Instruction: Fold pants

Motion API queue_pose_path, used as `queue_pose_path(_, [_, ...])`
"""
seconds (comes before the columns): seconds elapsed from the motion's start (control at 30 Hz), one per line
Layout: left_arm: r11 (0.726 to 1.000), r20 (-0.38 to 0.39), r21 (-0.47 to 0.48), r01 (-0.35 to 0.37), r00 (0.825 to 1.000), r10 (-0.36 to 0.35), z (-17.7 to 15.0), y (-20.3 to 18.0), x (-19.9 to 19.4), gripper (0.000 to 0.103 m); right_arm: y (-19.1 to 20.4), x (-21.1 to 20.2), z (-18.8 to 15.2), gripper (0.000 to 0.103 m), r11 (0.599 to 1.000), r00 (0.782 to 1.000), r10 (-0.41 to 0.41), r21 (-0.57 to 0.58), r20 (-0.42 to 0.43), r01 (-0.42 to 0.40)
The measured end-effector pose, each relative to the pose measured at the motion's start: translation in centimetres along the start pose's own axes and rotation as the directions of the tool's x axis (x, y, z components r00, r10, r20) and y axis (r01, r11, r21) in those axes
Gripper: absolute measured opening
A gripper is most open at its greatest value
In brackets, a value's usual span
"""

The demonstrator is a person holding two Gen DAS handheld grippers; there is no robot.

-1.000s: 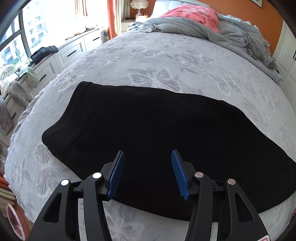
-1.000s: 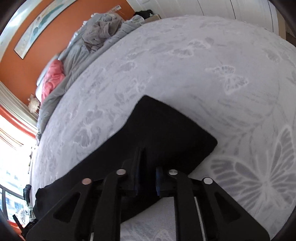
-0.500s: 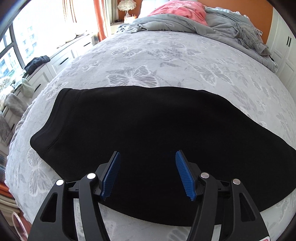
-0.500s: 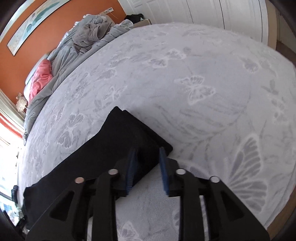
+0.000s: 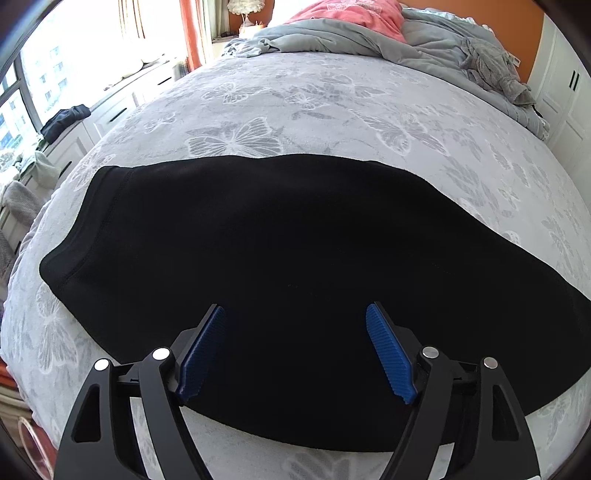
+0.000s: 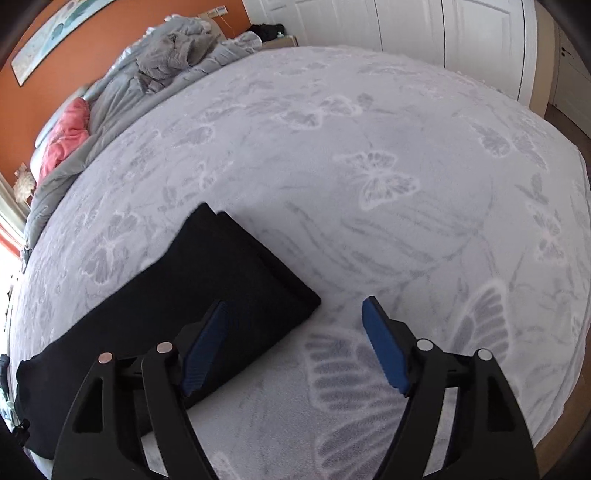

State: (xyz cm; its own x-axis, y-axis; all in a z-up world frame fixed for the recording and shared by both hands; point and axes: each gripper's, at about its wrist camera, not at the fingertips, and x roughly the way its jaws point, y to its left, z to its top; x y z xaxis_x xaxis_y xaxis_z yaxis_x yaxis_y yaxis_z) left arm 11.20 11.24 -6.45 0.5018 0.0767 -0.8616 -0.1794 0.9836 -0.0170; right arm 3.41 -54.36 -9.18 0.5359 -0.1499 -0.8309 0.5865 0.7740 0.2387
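Black pants (image 5: 280, 258) lie flat across the grey butterfly bedspread (image 5: 295, 110), folded lengthwise, waistband at the left. My left gripper (image 5: 295, 314) is open and empty, hovering over the near edge of the pants' middle. In the right wrist view the leg cuff end (image 6: 236, 280) lies flat on the bed. My right gripper (image 6: 293, 310) is open and empty just above the cuff's near corner, its left finger over the cloth and its right finger over bare bedspread.
A crumpled grey duvet (image 5: 424, 40) and pink cloth (image 5: 351, 14) are piled at the head of the bed. White drawers with clothes (image 5: 66, 118) stand along the window at left. White wardrobe doors (image 6: 424, 33) stand beyond the bed's right side.
My right gripper has opened and let go of the leg cuff, which now lies flat on the bed. My left gripper has stayed open and widened, shifting a little over the pants.
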Motion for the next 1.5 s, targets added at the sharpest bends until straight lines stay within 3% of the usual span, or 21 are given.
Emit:
queue_pose_path(0.13, [1.000, -0.021, 0.027, -0.005, 1.000, 0.006, -0.1, -0.5, 0.5, 0.077, 0.7, -1.5, -0.4, 0.073, 0.999, 0.999, 0.036, -0.002, 0.038, -0.036])
queue_pose_path(0.17, [1.000, -0.018, 0.031, -0.003, 1.000, 0.004, -0.2, -0.6, 0.4, 0.077, 1.1, -1.4, -0.5, 0.080, 1.000, 0.999, 0.024, -0.019, 0.045, -0.023])
queue_pose_path(0.27, [0.997, 0.001, 0.074, -0.012, 1.000, 0.012, -0.5, -1.2, 0.4, 0.077, 2.0, 1.3, -1.0, 0.080, 0.998, 0.999, -0.016, -0.057, -0.039, 0.014])
queue_pose_path(0.3, [0.996, 0.006, 0.091, -0.027, 1.000, 0.026, -0.7, -1.4, 0.5, 0.077, 2.3, 1.6, -1.2, 0.079, 0.997, 0.999, -0.029, -0.066, -0.019, 0.028])
queue_pose_path(0.33, [0.994, 0.009, 0.103, -0.047, 0.999, 0.046, -0.9, -1.5, 0.7, 0.077, 2.7, 1.6, -1.1, 0.074, 0.996, 0.999, -0.034, -0.086, -0.003, 0.034])
queue_pose_path(0.37, [0.991, 0.007, 0.113, -0.066, 0.998, 0.066, -1.1, -1.4, 1.1, 0.077, 3.2, 1.5, -0.9, 0.057, 0.994, 1.000, -0.020, -0.104, -0.001, 0.020])
queue_pose_path(0.4, [0.989, -0.003, 0.121, -0.081, 0.997, 0.082, -1.1, -1.3, 1.6, 0.078, 3.5, 1.3, -0.7, 0.029, 0.995, 1.000, 0.004, -0.101, 0.005, -0.003])
queue_pose_path(0.43, [0.989, -0.011, 0.120, -0.084, 0.996, 0.086, -1.2, -1.1, 1.9, 0.081, 3.6, 1.2, -0.5, 0.016, 0.995, 0.998, 0.060, -0.085, -0.003, -0.060])
queue_pose_path(0.47, [0.991, -0.008, 0.108, -0.076, 0.997, 0.078, -1.2, -0.8, 2.1, 0.085, 3.8, 1.1, -0.4, 0.015, 0.994, 0.996, 0.088, -0.066, -0.011, -0.089])
queue_pose_path(0.53, [0.996, -0.007, 0.067, -0.060, 0.998, 0.060, -1.3, 0.1, 2.0, 0.086, 4.2, 1.1, -0.5, 0.018, 0.994, 0.998, 0.069, -0.081, 0.000, -0.069])
queue_pose_path(0.6, [0.998, -0.017, 0.049, -0.050, 0.999, 0.051, -1.5, 0.7, 1.7, 0.086, 3.9, 1.7, -0.7, 0.039, 0.996, 0.998, 0.062, -0.067, -0.014, -0.063])
queue_pose_path(0.73, [1.000, -0.022, -0.004, -0.015, 1.000, 0.015, -1.7, 2.8, 0.5, 0.085, 3.0, 1.9, -0.7, 0.046, 0.992, 0.992, 0.125, -0.002, -0.012, -0.125])
queue_pose_path(0.83, [0.993, -0.002, -0.120, 0.022, 1.000, -0.023, -1.4, 6.5, -0.4, 0.085, 3.2, 2.0, -0.8, 0.060, 0.986, 0.986, 0.168, 0.014, 0.001, -0.168])
queue_pose_path(0.9, [0.962, 0.011, -0.264, 0.067, 0.998, -0.066, -1.4, 10.3, -0.8, 0.085, 4.2, 2.0, -0.9, 0.063, 0.990, 0.991, 0.134, -0.038, 0.004, -0.134])
queue_pose_path(1.0, [0.888, 0.032, -0.450, 0.093, 0.996, -0.088, -2.1, 15.6, -0.7, 0.085, 5.5, 2.3, -1.0, 0.053, 0.992, 0.997, 0.077, -0.104, 0.008, -0.076])
queue_pose_path(1.07, [0.886, -0.086, -0.461, -0.046, 0.996, 0.007, -2.7, 17.6, 1.3, 0.081, 5.5, 2.3, -1.0, 0.053, 0.993, 0.997, 0.073, -0.089, 0.005, -0.072])
queue_pose_path(1.1, [0.892, -0.116, -0.450, -0.054, 0.993, 0.001, -3.0, 18.1, 2.3, 0.083, 5.2, 2.4, -1.0, 0.055, 0.994, 0.997, 0.078, -0.077, 0.007, -0.077])
queue_pose_path(1.27, [0.952, -0.047, -0.290, -0.098, 0.995, 0.088, -2.5, 14.5, -0.7, 0.082, 4.8, 2.4, -1.2, 0.065, 0.994, 0.995, 0.099, -0.051, 0.022, -0.098])
queue_pose_path(1.33, [0.959, -0.027, -0.280, -0.043, 0.999, 0.037, -2.4, 13.4, -1.8, 0.083, 5.2, 2.3, -1.1, 0.051, 0.995, 0.997, 0.074, -0.067, 0.024, -0.072])
queue_pose_path(1.4, [0.961, -0.012, -0.276, 0.002, 1.000, -0.006, -2.5, 12.6, -2.7, 0.083, 5.3, 1.7, -0.6, 0.013, 0.994, 0.995, 0.093, -0.058, 0.031, -0.091])
queue_pose_path(1.5, [0.977, -0.013, -0.213, -0.004, 1.000, 0.001, -2.2, 10.9, -2.8, 0.083, 6.1, -0.3, 0.1, 0.012, 0.990, 0.988, 0.132, -0.049, 0.080, -0.129])
